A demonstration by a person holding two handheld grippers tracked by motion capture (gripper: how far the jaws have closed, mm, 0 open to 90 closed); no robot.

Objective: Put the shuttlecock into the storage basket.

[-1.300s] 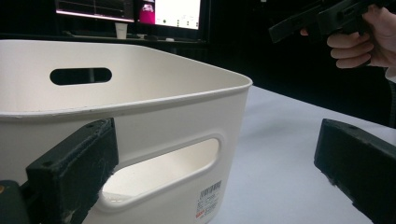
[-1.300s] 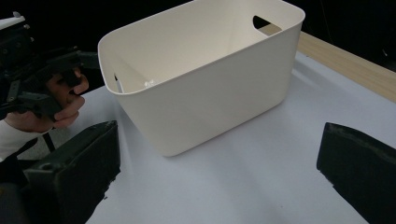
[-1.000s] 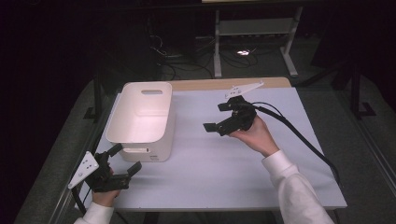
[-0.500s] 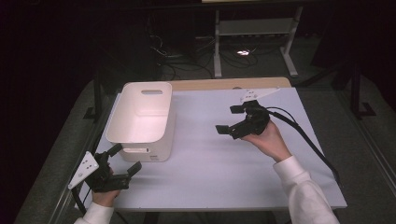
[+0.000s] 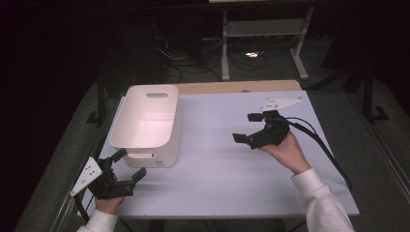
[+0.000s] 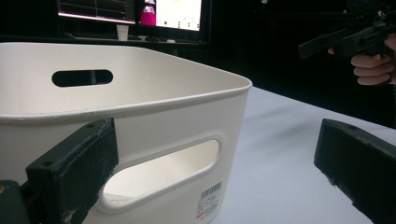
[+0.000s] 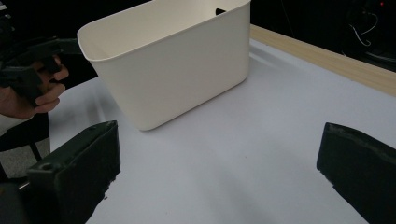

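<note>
White bin on the bench, both grippers open and holding nothing

High view: the white bin (image 5: 151, 124) sits on the left half of the bench (image 5: 227, 179), close to its left edge, with lots of bare surface to its right and in front. It's a plain rounded tub with a slot handle at each end. The left gripper (image 5: 129, 166) hovers at the bin's near corner by the bench's front-left edge, jaws spread wide; the right gripper (image 5: 246, 127) is well apart over the open middle-right, jaws also wide, gripping nothing. Left gripper view: the bin's near end with its handle cutout and barcode label (image 6: 210, 198) sits right past the left jaw, not clamped. Right gripper view: jaws wide apart over bare bench, the bin's long side wall farther off.
</note>
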